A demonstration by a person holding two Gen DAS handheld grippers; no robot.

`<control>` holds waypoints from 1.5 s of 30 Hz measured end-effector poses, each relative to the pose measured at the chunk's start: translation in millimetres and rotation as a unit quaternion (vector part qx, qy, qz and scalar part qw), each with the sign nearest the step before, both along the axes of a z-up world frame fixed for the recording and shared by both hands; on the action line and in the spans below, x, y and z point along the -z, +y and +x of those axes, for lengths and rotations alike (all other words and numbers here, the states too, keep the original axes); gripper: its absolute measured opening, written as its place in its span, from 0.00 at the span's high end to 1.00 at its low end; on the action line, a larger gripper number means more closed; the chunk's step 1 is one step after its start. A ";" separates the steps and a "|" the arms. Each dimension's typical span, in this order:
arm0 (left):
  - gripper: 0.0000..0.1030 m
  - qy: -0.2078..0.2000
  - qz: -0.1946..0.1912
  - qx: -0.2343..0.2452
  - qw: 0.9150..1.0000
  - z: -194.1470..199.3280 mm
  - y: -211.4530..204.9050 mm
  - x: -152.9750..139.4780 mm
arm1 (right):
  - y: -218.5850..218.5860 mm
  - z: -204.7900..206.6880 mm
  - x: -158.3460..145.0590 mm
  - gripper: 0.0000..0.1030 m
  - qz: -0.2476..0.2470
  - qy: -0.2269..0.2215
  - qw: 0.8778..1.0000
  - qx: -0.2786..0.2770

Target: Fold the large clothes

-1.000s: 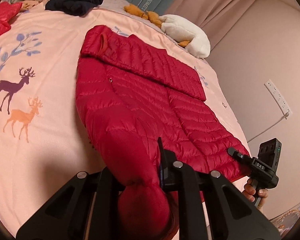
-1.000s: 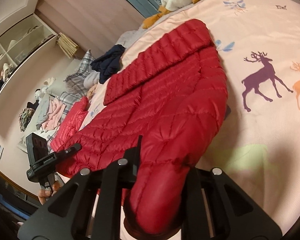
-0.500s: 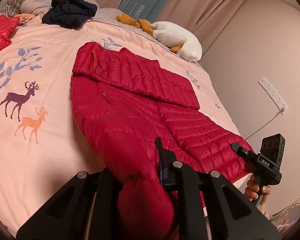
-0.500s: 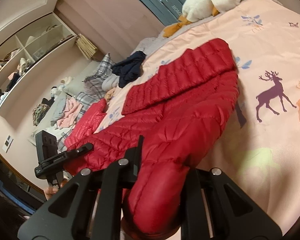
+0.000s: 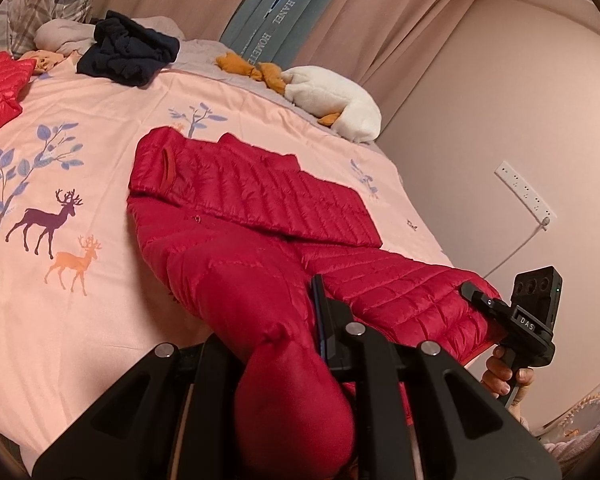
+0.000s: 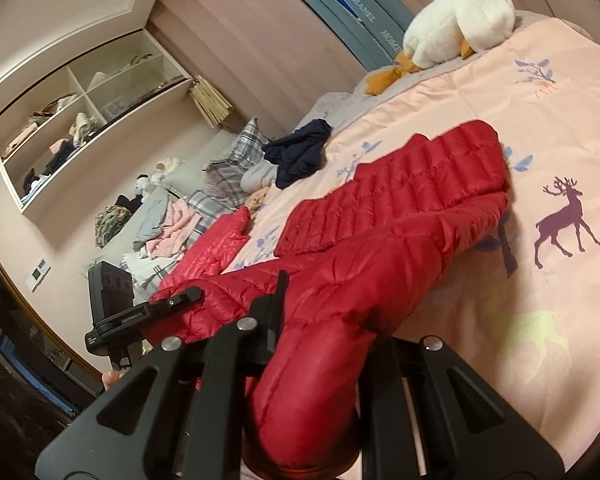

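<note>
A red quilted down jacket (image 5: 260,200) lies spread on the pink deer-print bed sheet (image 5: 60,320), one sleeve folded across its chest. My left gripper (image 5: 276,340) is shut on a bunched part of the jacket's near edge, lifted off the bed. Further right, a hand holds my right gripper (image 5: 474,294), clamped on the other near corner. In the right wrist view my right gripper (image 6: 324,332) pinches a thick roll of the jacket (image 6: 400,200), and the left gripper (image 6: 192,294) grips the edge at the left. The padding hides most of each gripper's own fingers.
A white plush goose (image 5: 332,100) and a crumpled navy garment (image 5: 128,52) lie at the bed's far end. A second red jacket (image 6: 216,248) sits beside plaid pillows (image 6: 228,164). A wall with a power strip (image 5: 524,196) runs close along one side; open shelves (image 6: 80,128) stand beyond.
Both grippers have risen, carrying the jacket's near edge higher off the bed. Each keeps its grip. More of the far bed and curtains has come into view.
</note>
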State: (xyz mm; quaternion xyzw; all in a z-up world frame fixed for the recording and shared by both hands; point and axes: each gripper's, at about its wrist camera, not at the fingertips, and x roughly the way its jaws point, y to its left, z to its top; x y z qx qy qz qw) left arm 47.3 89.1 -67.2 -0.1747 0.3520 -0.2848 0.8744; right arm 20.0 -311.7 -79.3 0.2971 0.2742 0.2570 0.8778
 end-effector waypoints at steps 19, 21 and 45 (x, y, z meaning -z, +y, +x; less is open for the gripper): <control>0.85 -0.079 -0.010 0.023 0.997 -9.4 0.5 -45.0 | -8.9 -40.2 -51.0 0.88 0.021 -0.084 0.996 -0.023; 0.85 -0.085 -0.012 0.025 0.996 -11.2 1.4 -47.8 | -10.6 -44.1 -54.3 0.88 0.021 -0.092 0.995 -0.023; 0.85 -0.087 -0.030 0.030 0.995 4.0 6.8 -50.8 | -27.7 -36.5 -53.6 0.87 0.058 -0.110 0.992 -0.010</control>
